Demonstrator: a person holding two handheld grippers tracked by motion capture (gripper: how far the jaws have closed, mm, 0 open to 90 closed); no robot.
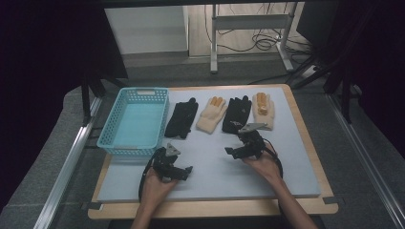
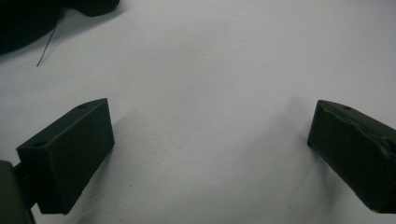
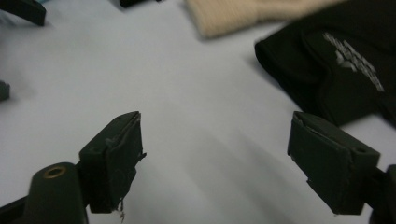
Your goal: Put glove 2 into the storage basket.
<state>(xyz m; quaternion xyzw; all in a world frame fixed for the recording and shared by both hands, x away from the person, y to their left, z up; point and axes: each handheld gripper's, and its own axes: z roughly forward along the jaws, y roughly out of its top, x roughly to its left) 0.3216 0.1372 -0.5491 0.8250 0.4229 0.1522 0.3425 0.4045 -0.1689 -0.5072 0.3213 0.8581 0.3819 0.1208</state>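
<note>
Gloves in a row across far tabletop (image 1: 286, 176), cuffs toward person | right claw (image 1: 239, 147) released, empty, just short of second black glove (image 1: 237, 113), nearer hand for it | left claw (image 1: 177, 164) released, empty, beside blue basket (image 1: 135, 120).

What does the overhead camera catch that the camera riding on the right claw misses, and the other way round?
The high view alone takes in the blue basket, the row of four gloves, both hands and the left claw. The right gripper view alone gives the white logo print on the black glove up close, and the worn pad of its own wide-open claw. Both show that black glove, the cream glove next to it and the pale mat.
</note>
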